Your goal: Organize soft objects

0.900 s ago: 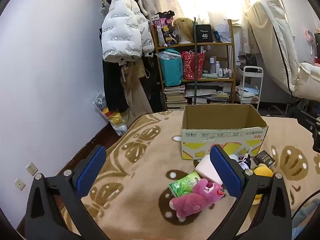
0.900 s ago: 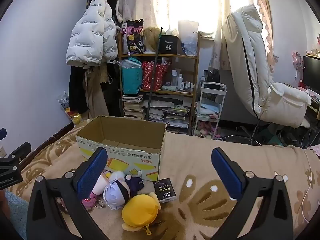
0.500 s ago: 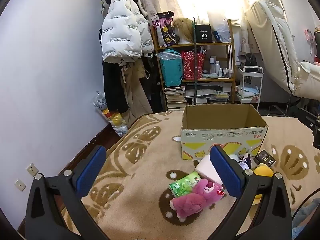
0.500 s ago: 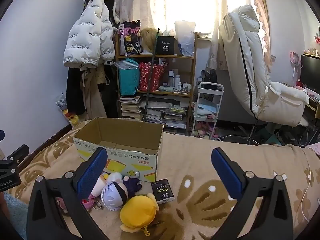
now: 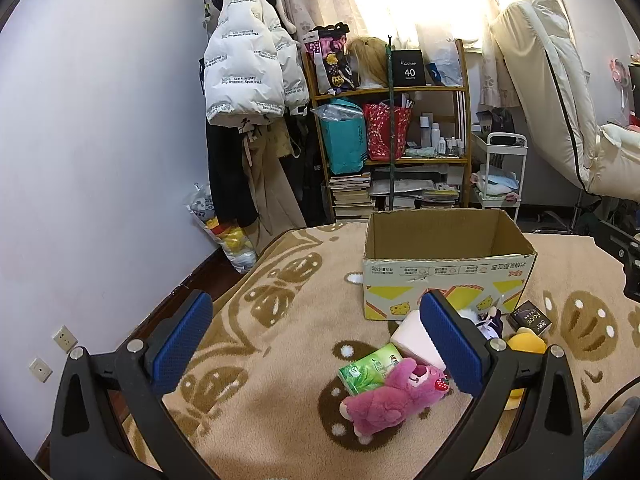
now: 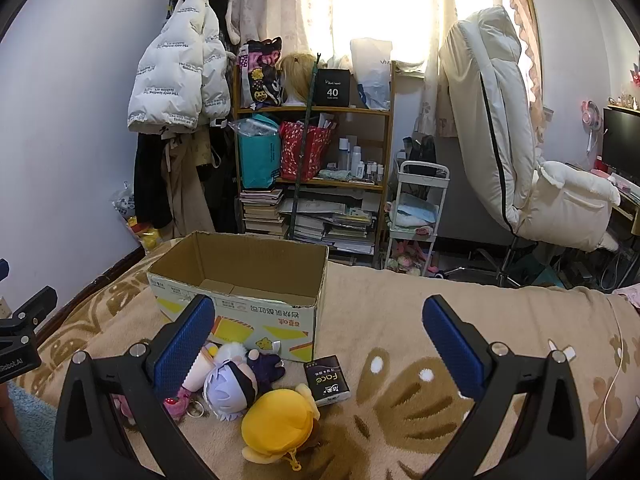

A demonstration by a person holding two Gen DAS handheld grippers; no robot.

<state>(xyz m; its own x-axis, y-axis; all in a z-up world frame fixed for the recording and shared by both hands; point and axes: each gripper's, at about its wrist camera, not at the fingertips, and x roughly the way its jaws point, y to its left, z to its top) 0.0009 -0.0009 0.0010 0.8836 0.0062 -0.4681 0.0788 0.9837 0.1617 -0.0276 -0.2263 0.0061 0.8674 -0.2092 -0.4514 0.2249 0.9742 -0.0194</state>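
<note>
An open cardboard box [image 5: 448, 276] [image 6: 240, 308] stands on a tan patterned blanket [image 5: 272, 320]. In front of it lie a pink plush bear [image 5: 394, 396], a green tissue pack [image 5: 370, 368], a white pack [image 5: 412, 338], a white-haired doll [image 6: 236, 384], a yellow plush [image 6: 278, 424] and a black pack [image 6: 326, 374]. My left gripper [image 5: 316, 340] hovers open above the blanket, left of the bear, holding nothing. My right gripper [image 6: 318, 340] is open too, over the black pack, nothing between its fingers.
A shelf [image 6: 312, 168] with bags, books and bottles stands behind the bed, beside hanging coats [image 5: 248, 76]. A white reclining chair [image 6: 516, 152] and a small trolley [image 6: 416, 208] are at the right. A white cable [image 6: 616, 364] lies on the blanket at far right.
Both grippers have barely shifted; the right view has drifted slightly, with the box and toys sliding a little to the left. Jaws stay wide.
</note>
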